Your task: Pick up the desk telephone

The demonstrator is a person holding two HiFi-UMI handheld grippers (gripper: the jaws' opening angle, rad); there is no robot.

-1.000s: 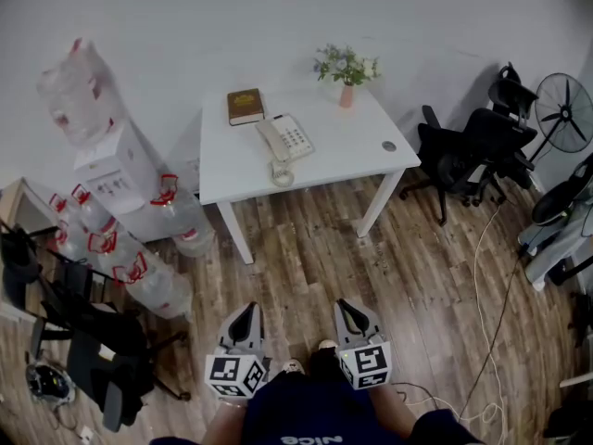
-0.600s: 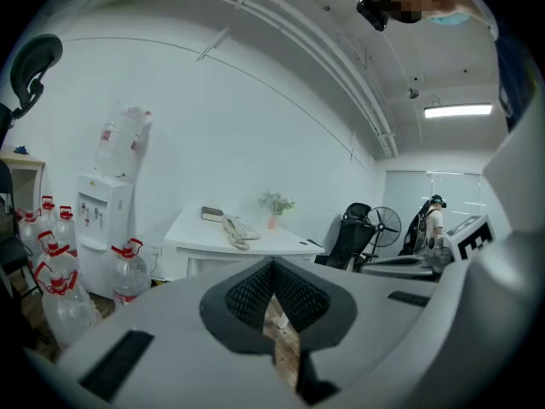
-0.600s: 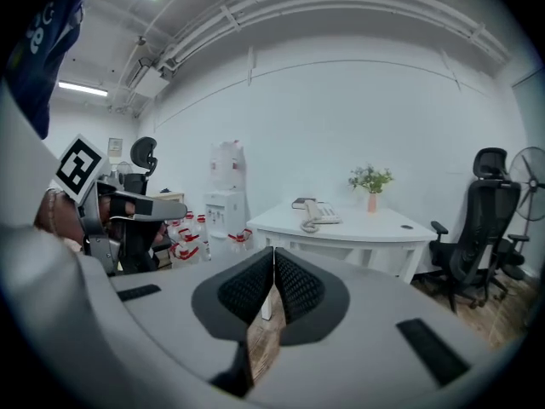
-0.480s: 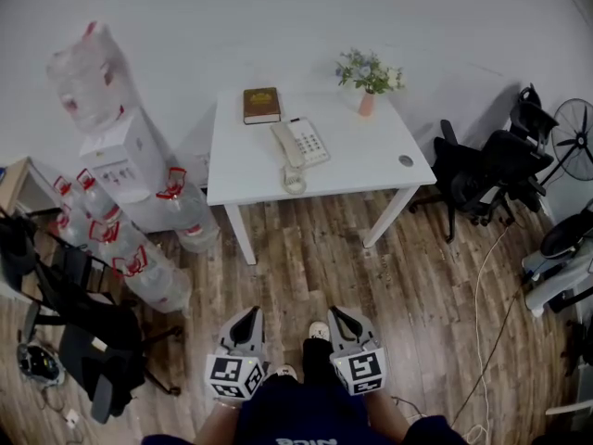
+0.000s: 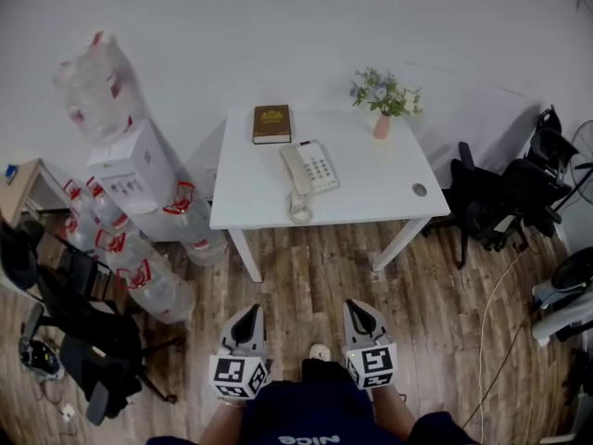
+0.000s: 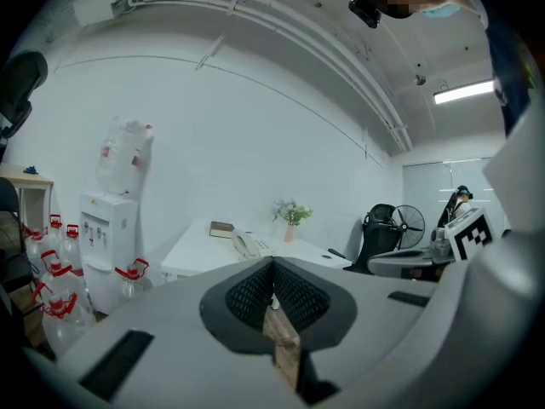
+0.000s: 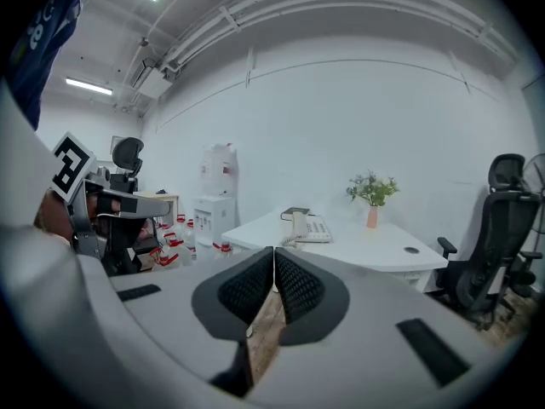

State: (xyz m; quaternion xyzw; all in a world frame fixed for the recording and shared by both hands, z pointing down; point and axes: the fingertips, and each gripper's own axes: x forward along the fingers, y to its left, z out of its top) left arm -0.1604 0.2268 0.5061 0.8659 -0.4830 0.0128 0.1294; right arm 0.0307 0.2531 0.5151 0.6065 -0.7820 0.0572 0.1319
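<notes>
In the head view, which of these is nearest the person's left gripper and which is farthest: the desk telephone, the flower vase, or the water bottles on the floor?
From the left gripper:
1. water bottles, on the floor to its left.
2. desk telephone, ahead, in the middle of the white table.
3. flower vase, at the table's far right corner.

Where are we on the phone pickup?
Done: nothing yet. The desk telephone sits on the white table, handset on its cradle. In hand: nothing; the left tongs and right tongs are both shut and empty, held low with wooden floor between them and the table. Left: close in, open the tongs, grip the phone, lift.
</notes>
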